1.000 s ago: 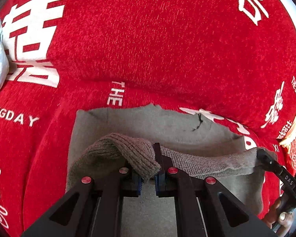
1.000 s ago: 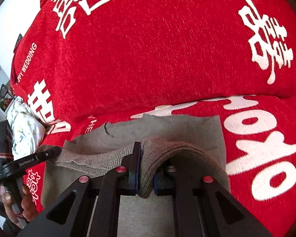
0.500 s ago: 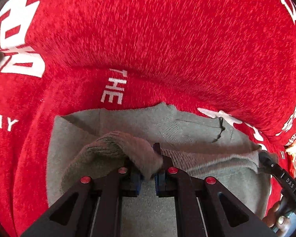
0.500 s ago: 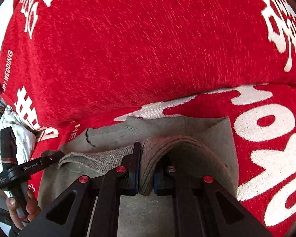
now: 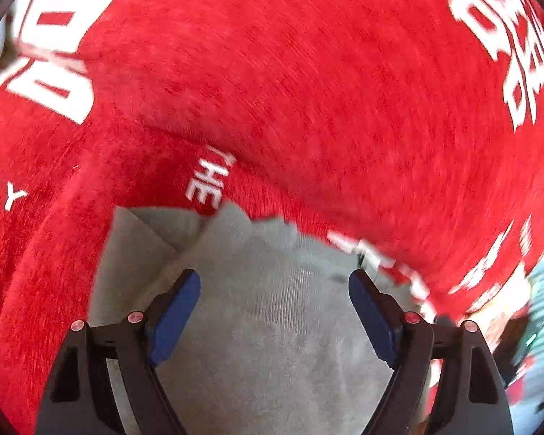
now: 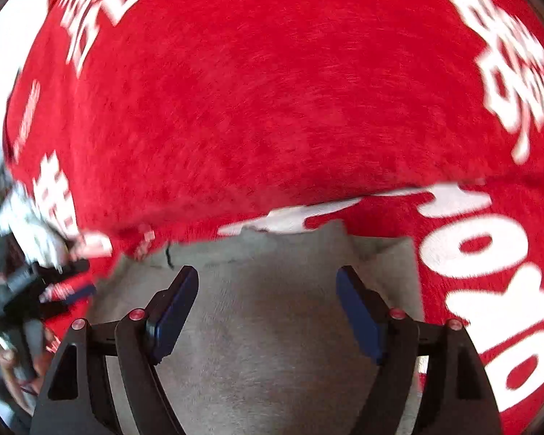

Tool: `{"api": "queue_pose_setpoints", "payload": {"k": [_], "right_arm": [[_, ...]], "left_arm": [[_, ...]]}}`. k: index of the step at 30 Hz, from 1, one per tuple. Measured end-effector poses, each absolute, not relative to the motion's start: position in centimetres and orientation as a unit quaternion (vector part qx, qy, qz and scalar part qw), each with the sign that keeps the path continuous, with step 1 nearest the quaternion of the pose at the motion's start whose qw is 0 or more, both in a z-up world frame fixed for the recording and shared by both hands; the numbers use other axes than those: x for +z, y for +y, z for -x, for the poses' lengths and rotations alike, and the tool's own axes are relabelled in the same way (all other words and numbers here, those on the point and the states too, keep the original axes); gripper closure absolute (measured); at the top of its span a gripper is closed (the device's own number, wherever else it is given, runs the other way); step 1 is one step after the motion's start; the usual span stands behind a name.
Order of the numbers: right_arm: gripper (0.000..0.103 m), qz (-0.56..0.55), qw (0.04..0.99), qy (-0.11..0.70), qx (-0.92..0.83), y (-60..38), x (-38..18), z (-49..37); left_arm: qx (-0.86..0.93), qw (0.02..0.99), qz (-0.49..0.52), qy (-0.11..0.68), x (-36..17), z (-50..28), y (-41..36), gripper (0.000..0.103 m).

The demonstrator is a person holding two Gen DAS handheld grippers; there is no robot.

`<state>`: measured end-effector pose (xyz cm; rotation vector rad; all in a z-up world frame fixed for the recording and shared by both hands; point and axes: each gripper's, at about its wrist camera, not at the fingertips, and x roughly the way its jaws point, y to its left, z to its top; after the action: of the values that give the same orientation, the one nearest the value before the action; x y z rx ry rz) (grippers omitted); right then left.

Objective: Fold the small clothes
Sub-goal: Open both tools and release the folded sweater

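A small grey-brown knit garment [image 5: 272,326] lies folded flat on the red cover; it also shows in the right wrist view [image 6: 272,326]. My left gripper [image 5: 273,282] is open and empty just above the garment, its blue pads spread wide. My right gripper [image 6: 266,279] is open and empty above the garment's right part. The left gripper also appears at the left edge of the right wrist view [image 6: 50,282], blurred.
A red plush cover with white lettering [image 5: 308,90] spans the seat and the backrest behind it [image 6: 272,90]. A pale patterned cloth [image 6: 29,217] lies at the far left. A hand [image 6: 14,362] holds the left gripper's handle.
Both grippers were shut on the garment's lifted edge; now both are open and the edge lies flat on the garment. Both views are motion-blurred.
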<state>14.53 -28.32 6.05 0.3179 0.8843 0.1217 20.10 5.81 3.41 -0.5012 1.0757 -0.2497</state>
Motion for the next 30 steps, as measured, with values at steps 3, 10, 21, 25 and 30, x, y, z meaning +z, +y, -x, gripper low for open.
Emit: {"api": "queue_pose_setpoints", "payload": {"k": [3, 10, 21, 25, 30], "right_arm": [[0.022, -0.091, 0.879, 0.467, 0.043, -25.8, 4.6, -15.9], [0.022, -0.053, 0.862, 0.499, -0.071, -29.0, 2.0, -14.8], [0.022, 0.019, 0.891, 0.452, 0.034, -19.1, 3.6, -3.8], [0.022, -0.02, 0.878, 0.479, -0.007, -21.8, 1.7, -2.8], [0.02, -0.065, 0.888, 0.454, -0.026, -23.5, 4.0, 1.1]], "left_arm": [[-0.079, 0.844, 0.083, 0.524, 2.1, -20.3, 2.1, 0.018], [-0.026, 0.849, 0.023, 0.528, 1.6, -19.7, 2.9, 0.018], [-0.043, 0.871, 0.002, 0.49, 2.5, -8.8, 0.5, 0.018], [-0.043, 0.869, -0.002, 0.492, 2.8, -6.6, 1.9, 0.018], [-0.047, 0.867, 0.078, 0.489, 3.6, -3.7, 5.0, 0.018]]}}
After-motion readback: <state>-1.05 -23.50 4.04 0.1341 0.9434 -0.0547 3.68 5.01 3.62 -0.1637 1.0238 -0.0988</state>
